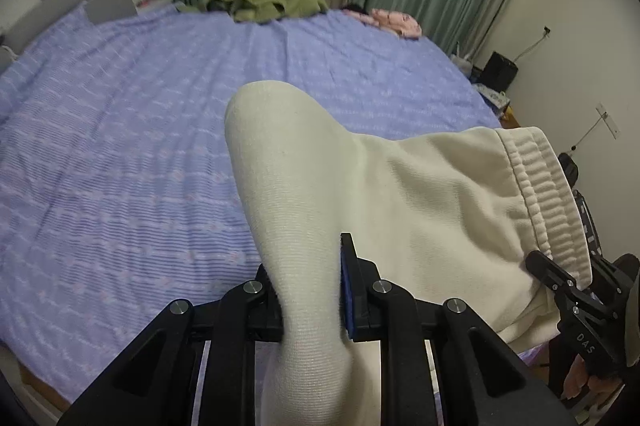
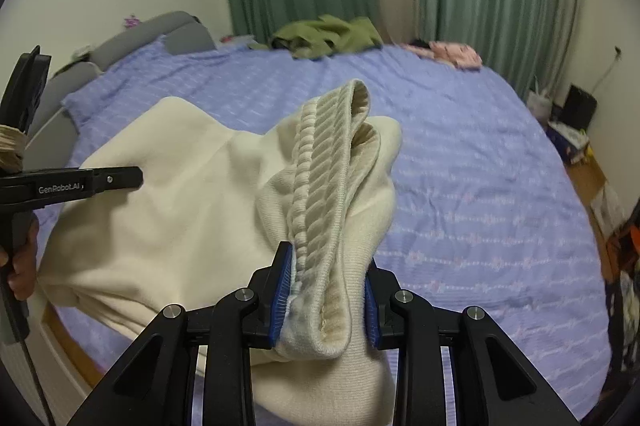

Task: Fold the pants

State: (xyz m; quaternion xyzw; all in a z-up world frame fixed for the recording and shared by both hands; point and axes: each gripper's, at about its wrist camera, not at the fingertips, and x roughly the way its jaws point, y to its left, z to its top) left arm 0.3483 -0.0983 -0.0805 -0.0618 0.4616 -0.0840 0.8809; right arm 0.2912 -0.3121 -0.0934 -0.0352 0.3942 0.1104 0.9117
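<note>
Left gripper (image 1: pixel 312 290) is clamping a bunched fold of the cream pants (image 1: pixel 400 194); jaws closed on cloth. Right gripper (image 2: pixel 326 300) is pinching the ribbed waistband (image 2: pixel 324 178), blue pads pressed against both sides of it. Both are holding the garment up, just above the near edge of the bed (image 1: pixel 140 146), which is wearing a striped lilac cover.

Key relation: the pants are stretching sideways between the two grippers, long axis running left to right, waistband end at the right gripper, plain leg cloth at the left. The open bed surface is lying ahead of both grippers and below the cloth, so the lay-down looks like a forward and downward move. Neither hand seems nearer to it.

Views differing: the right wrist camera is showing the waistband doubled over on itself and the left gripper (image 2: pixel 80 182) from the side; the left wrist camera is showing only the waistband's outer edge. Where the leg ends are hanging cannot be told.

Far side of the bed: a green garment (image 2: pixel 328 34) and a pink one (image 2: pixel 456 54), well apart from the work.
</note>
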